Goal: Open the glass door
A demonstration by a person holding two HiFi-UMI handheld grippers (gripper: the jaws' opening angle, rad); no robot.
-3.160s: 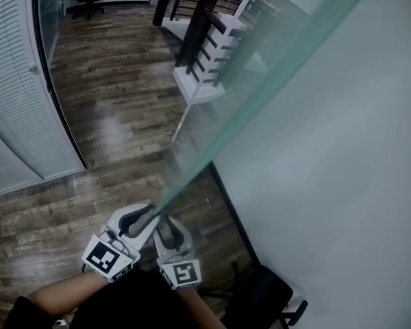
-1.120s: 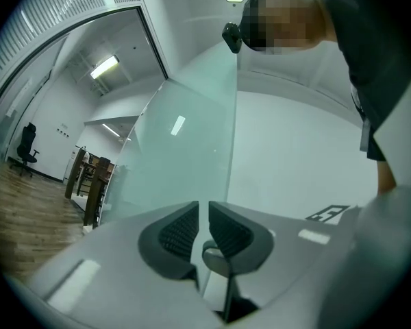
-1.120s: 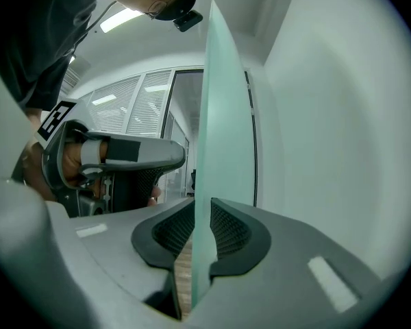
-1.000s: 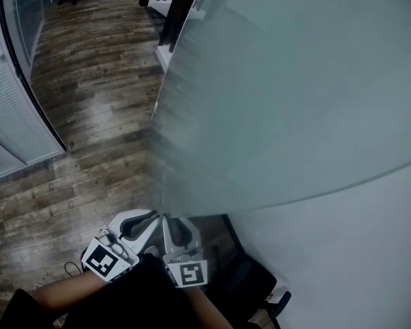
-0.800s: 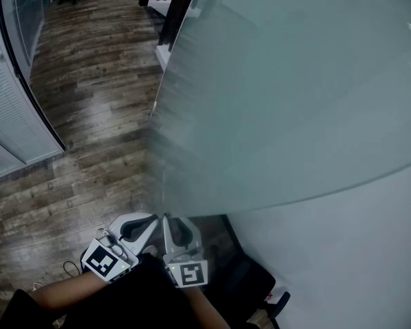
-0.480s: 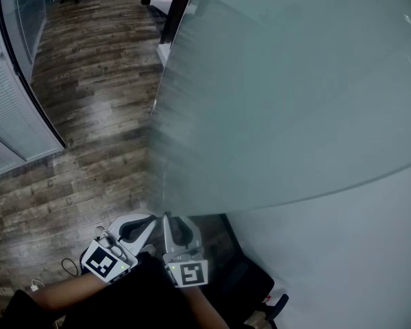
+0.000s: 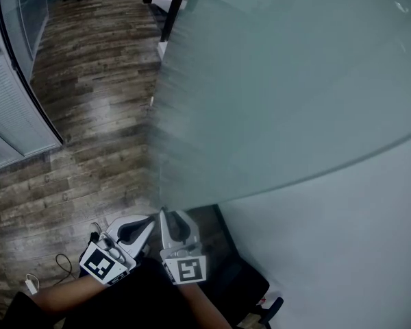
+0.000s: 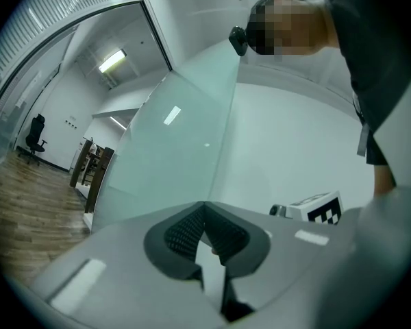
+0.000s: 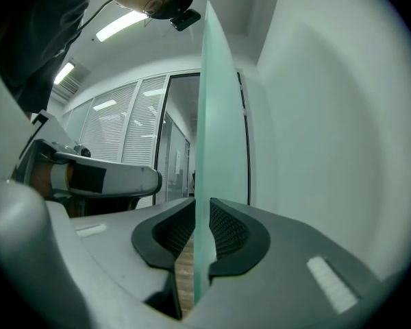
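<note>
The frosted glass door [image 7: 281,94] fills the upper right of the head view, showing its broad face. My right gripper [image 7: 166,214] is shut on its near vertical edge low down. In the right gripper view the pane [image 9: 212,115] runs up from between the two pads [image 9: 226,232], which press on either side of it. My left gripper [image 7: 151,223] sits just left of the right one, pointing at the same edge. In the left gripper view its jaw tips [image 8: 205,208] meet with nothing between them, and the door's edge [image 8: 222,136] rises just beyond them.
A white wall [image 7: 342,252] stands close behind the door on the right. Wood floor [image 7: 89,115] stretches away to the left, bounded by a glass partition with blinds [image 7: 7,81]. A cable [image 7: 61,266] lies on the floor. A black chair base [image 7: 253,286] is beside my feet.
Three seconds ago the door showed edge-on; now its broad face fills the view. Over the last second both grippers shifted slightly with the door's edge, and a cable came into view.
</note>
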